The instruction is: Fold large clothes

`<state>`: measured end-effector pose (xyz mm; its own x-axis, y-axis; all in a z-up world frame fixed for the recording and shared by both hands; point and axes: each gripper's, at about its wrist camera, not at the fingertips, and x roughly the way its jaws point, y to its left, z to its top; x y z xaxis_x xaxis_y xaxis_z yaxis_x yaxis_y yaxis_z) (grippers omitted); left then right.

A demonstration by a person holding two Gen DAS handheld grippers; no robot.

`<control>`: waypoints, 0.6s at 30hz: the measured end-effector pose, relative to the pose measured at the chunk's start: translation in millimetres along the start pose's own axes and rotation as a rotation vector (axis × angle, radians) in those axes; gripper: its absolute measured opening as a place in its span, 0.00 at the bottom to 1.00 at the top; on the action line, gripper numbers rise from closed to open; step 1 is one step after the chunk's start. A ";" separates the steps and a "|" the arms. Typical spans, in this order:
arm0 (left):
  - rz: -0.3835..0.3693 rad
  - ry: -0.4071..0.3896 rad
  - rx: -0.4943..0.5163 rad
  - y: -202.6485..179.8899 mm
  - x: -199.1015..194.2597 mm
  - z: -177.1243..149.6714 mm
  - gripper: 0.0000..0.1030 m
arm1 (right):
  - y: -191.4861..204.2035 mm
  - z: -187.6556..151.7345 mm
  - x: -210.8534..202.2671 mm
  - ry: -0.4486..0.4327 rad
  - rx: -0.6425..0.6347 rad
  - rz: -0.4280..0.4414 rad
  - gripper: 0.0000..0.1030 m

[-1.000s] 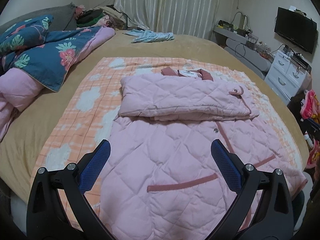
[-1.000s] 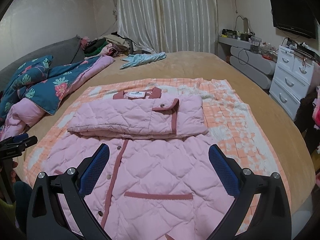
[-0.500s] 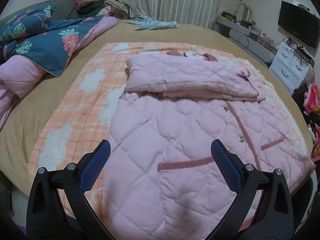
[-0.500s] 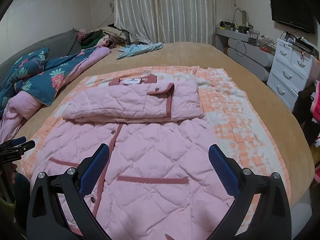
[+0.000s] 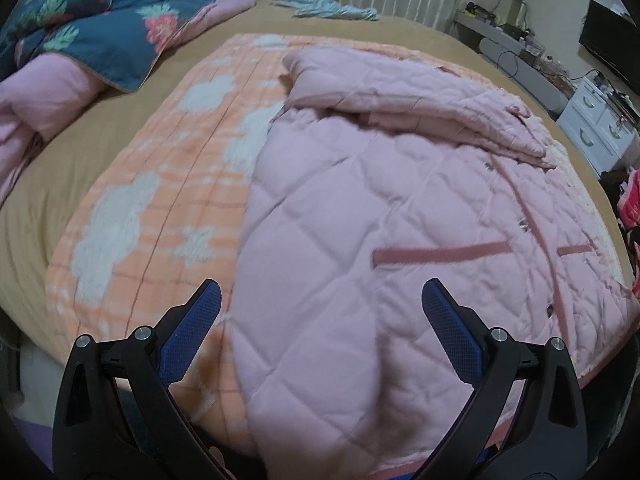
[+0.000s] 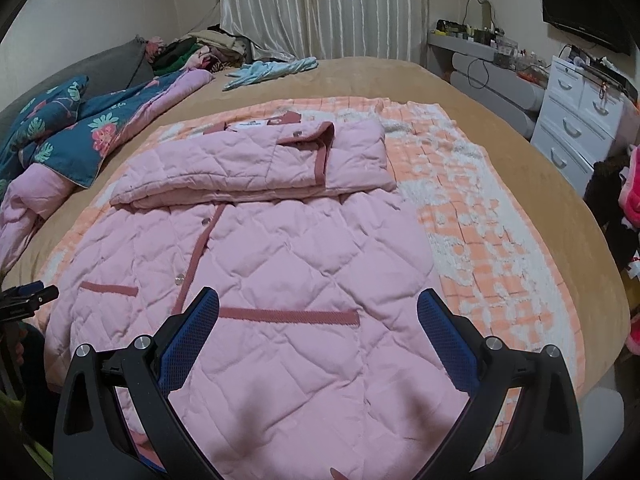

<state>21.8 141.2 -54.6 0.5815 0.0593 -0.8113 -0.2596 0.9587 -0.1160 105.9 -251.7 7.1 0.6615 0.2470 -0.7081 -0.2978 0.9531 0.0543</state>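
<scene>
The pink coat [image 6: 256,280] lies flat on the orange blanket [image 6: 492,248] on the bed, its sleeves folded across the far end. Both grippers, left [image 5: 320,320] and right [image 6: 318,324], hang over its near hem with jaws spread wide, probably ready to grab it.

An orange and white checked blanket [image 6: 480,216] lies spread on a tan bed cover [image 6: 520,152]. At ten o'clock a dark blue floral quilt [image 6: 80,136] with a pink lining is bunched up. At twelve o'clock a light blue garment [image 6: 272,70] lies near the striped curtain [image 6: 320,4], and a pile of clothes [image 6: 192,52] sits at eleven o'clock. At two o'clock stands a white chest of drawers [image 6: 576,120], with a black television [image 6: 576,4] on the wall above it.
</scene>
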 end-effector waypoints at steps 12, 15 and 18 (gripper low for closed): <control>-0.067 0.115 -0.039 21.7 13.0 -34.2 0.91 | -17.7 -16.9 1.4 0.038 0.003 -0.011 0.96; -0.076 0.140 -0.020 15.4 16.2 -43.0 0.91 | -26.1 -23.9 0.4 0.057 0.013 -0.018 0.96; -0.093 0.163 -0.006 10.0 20.6 -50.4 0.91 | -36.9 -31.9 -0.7 0.091 0.027 -0.013 0.96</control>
<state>-7.7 138.0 -101.3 0.4706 -0.0759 -0.8791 -0.2158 0.9561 -0.1981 94.5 -292.6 -16.9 0.5999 0.2185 -0.7697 -0.2696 0.9609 0.0626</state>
